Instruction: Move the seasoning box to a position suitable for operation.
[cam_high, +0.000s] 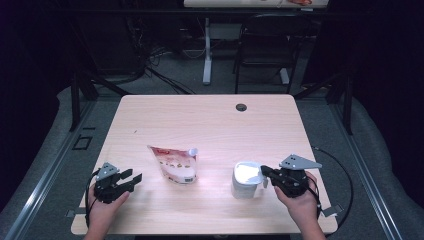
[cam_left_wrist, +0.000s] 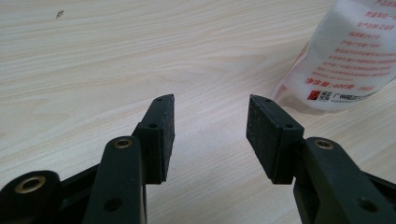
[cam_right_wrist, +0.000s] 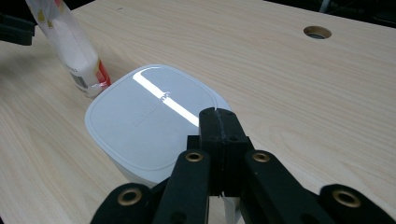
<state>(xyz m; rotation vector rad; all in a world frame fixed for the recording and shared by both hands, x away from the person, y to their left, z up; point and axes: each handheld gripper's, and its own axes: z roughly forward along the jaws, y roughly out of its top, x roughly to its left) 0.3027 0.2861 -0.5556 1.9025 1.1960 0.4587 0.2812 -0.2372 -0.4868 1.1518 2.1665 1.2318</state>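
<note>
**Table stock: two claws, one tub, one pouch**

Item 1. My right claw (cam_right_wrist: 219, 122), nearest the lens in the right gripper view. Jaws pressed flat together, clenched on nothing. The tips sit over the near edge of the lid; whether they rest on it I cannot tell.

Item 2. White tub (cam_high: 246, 180), upright on the wooden table (cam_high: 210, 115), front right. Its glossy lid (cam_right_wrist: 149, 121) is in place, and looks seated all round.

Item 3. Refill pouch (cam_high: 175, 164), white with red print and a capped spout (cam_high: 193, 150) at its top corner. It stands left of the tub, apart from it, near the table's middle.

Item 4. My left claw (cam_high: 131, 181), front left, resting low on the table. Jaws parted, released, nothing between the pads (cam_left_wrist: 163, 135). The pouch's bottom edge lies just ahead and to one side in the left gripper view.

Step in hand, as I judge it: start position, before the tub is opened or the pouch lifted.

Next move calls for: parting my right jaws to catch the lid's rim, while my left closes in on the pouch.
</note>
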